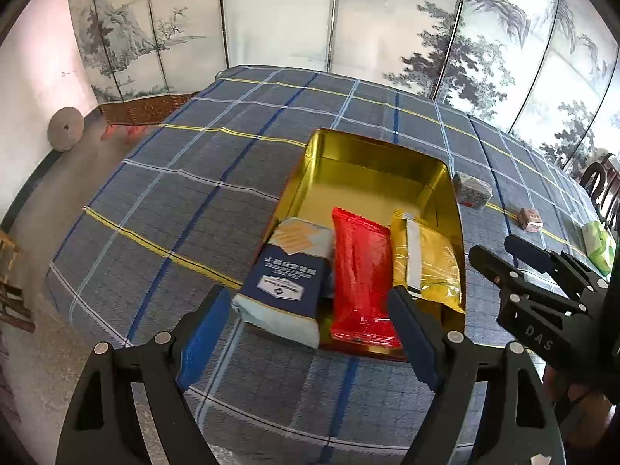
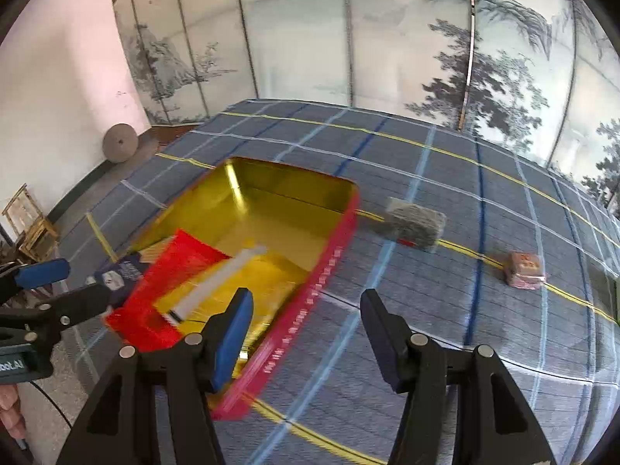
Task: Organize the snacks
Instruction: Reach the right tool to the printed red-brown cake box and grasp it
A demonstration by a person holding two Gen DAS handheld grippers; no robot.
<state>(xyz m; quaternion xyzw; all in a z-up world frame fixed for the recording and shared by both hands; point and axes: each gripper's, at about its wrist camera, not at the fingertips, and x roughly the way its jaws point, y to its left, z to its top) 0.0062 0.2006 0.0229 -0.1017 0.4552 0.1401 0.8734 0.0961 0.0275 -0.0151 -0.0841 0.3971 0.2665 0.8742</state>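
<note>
A gold-lined tin (image 1: 372,170) with red outer walls (image 2: 329,263) sits on the plaid tablecloth. In its near end lie a blue-and-white biscuit pack (image 1: 286,279), a red packet (image 1: 362,279) and a yellow packet (image 1: 430,259), side by side. My left gripper (image 1: 310,329) is open and empty, just in front of the tin's near edge. My right gripper (image 2: 306,329) is open and empty, over the tin's right wall; it also shows in the left wrist view (image 1: 500,252). Loose on the cloth to the right lie a grey packet (image 2: 416,224), a small pink-brown packet (image 2: 523,269) and a green packet (image 1: 598,246).
The table (image 1: 193,178) has a blue plaid cloth with yellow lines. A painted folding screen (image 1: 271,15) stands behind it. A round stone disc (image 1: 65,128) leans on the left wall. Dark chairs (image 1: 604,186) stand at the far right.
</note>
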